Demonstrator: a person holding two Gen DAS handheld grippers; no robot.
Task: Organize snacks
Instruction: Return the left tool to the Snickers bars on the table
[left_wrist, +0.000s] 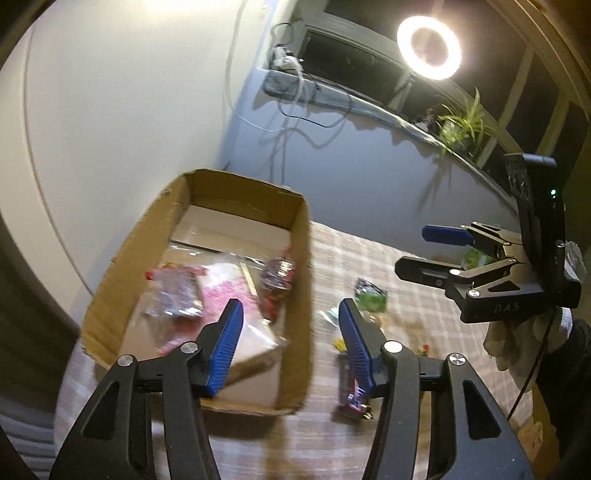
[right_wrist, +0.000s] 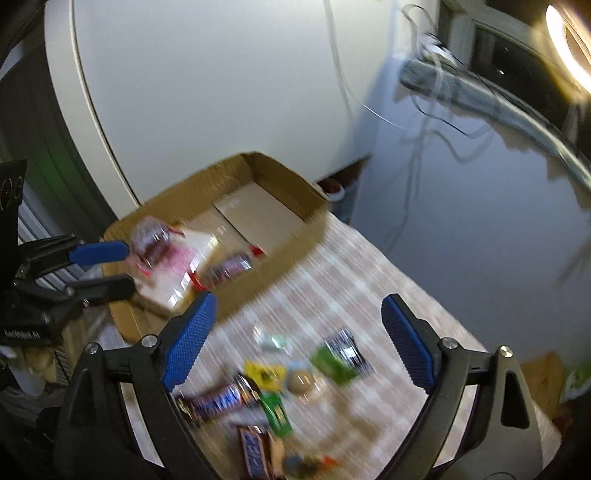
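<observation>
An open cardboard box (left_wrist: 295, 236) (right_wrist: 303, 236) stands on the checked tablecloth and holds several wrapped snacks, among them a pink-and-white pack (left_wrist: 225, 288) (right_wrist: 173, 258) and a dark bar (right_wrist: 227, 267). My left gripper (left_wrist: 291, 321) is open and empty above the box's right wall; it shows at the left of the right wrist view (right_wrist: 110, 267). My right gripper (right_wrist: 299, 314) is open and empty above loose snacks: a Snickers bar (right_wrist: 218, 400), a green pack (right_wrist: 332, 363), a yellow wrapper (right_wrist: 264, 373). It shows in the left wrist view (left_wrist: 421, 251).
A white curved wall stands behind the box. A grey wall with hanging cables (left_wrist: 291, 110), a ring light (left_wrist: 428, 48) and a potted plant (left_wrist: 461, 122) are at the back right. More snacks (left_wrist: 369, 295) lie on the tablecloth (right_wrist: 369, 277) right of the box.
</observation>
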